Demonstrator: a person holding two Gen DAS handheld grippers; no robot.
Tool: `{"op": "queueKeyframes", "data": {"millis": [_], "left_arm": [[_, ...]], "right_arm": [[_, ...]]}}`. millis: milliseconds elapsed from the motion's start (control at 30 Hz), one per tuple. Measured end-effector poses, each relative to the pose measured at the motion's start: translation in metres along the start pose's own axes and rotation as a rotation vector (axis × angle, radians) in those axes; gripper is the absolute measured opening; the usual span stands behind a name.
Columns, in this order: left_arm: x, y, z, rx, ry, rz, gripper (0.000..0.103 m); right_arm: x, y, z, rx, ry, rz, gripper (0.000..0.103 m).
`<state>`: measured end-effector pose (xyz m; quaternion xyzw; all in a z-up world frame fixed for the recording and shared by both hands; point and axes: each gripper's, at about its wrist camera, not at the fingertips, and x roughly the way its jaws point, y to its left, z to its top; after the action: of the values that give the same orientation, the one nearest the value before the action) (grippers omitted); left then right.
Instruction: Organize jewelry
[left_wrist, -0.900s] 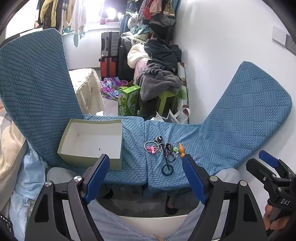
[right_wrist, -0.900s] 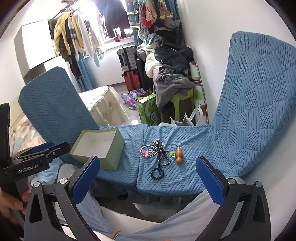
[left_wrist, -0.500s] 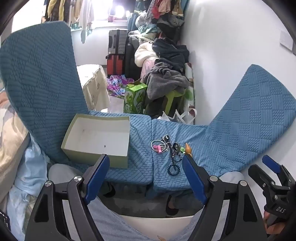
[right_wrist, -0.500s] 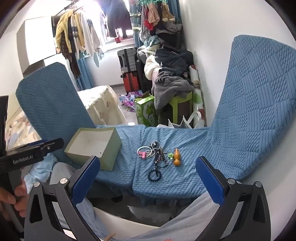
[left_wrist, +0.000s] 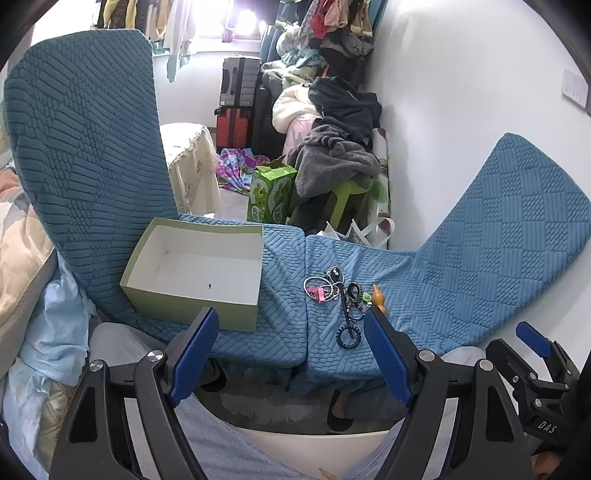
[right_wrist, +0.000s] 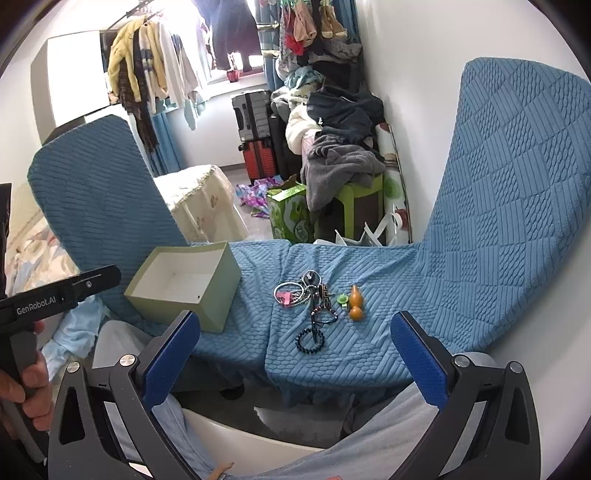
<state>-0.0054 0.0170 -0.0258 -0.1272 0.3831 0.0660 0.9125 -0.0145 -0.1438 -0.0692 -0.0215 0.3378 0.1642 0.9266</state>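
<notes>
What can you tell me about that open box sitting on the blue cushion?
The box is a shallow rectangular tray with no lid on it, pale green outside and white inside, and it looks like cardboard. It appears empty except for a tiny dark speck on the floor. It sits flat and upright on the blue cushion, left of the pile of jewelry and apart from it. Neither gripper touches it.
</notes>
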Motion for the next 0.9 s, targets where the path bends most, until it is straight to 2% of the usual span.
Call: {"op": "queueKeyframes", "data": {"millis": [533, 900], "left_arm": [[-0.001, 0.002, -0.005, 0.012, -0.015, -0.002, 0.081], [0.004, 0.005, -0.011, 0.011, 0.007, -0.003, 0.081]], "right_arm": [[-0.002, 0.000, -0.004, 0.003, -0.001, -0.020, 0.103], [0.000, -0.003, -0.010, 0.014, 0.006, -0.037, 0.103]]}}
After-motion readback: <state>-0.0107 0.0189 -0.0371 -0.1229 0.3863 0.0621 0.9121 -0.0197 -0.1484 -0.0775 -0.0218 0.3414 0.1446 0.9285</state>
